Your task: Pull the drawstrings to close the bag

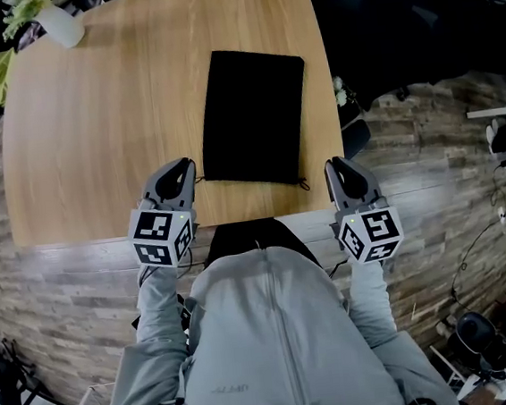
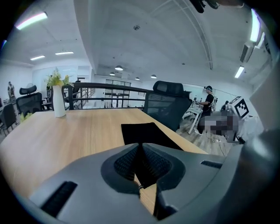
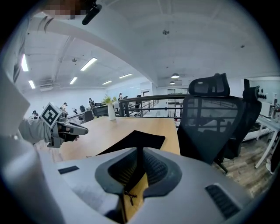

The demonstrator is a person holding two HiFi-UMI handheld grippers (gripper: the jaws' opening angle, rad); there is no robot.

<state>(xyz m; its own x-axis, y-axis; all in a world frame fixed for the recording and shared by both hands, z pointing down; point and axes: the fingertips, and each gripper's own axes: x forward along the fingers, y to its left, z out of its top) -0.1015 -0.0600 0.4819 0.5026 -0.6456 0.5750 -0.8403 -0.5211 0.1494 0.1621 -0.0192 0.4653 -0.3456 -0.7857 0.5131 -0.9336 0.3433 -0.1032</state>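
A flat black drawstring bag lies on the wooden table, its mouth toward the near edge, with a drawstring knot poking out at its near right corner. My left gripper hovers just left of the bag's near left corner, jaws shut and empty. At the table's near right corner my right gripper is also shut on nothing. The bag lies ahead of the left gripper. In the right gripper view the bag and the knotted string end lie beyond the right gripper.
A white vase with green flowers stands at the table's far left corner. A black mesh office chair sits off the table's right side. People work at desks in the background. Brick-patterned floor surrounds the table.
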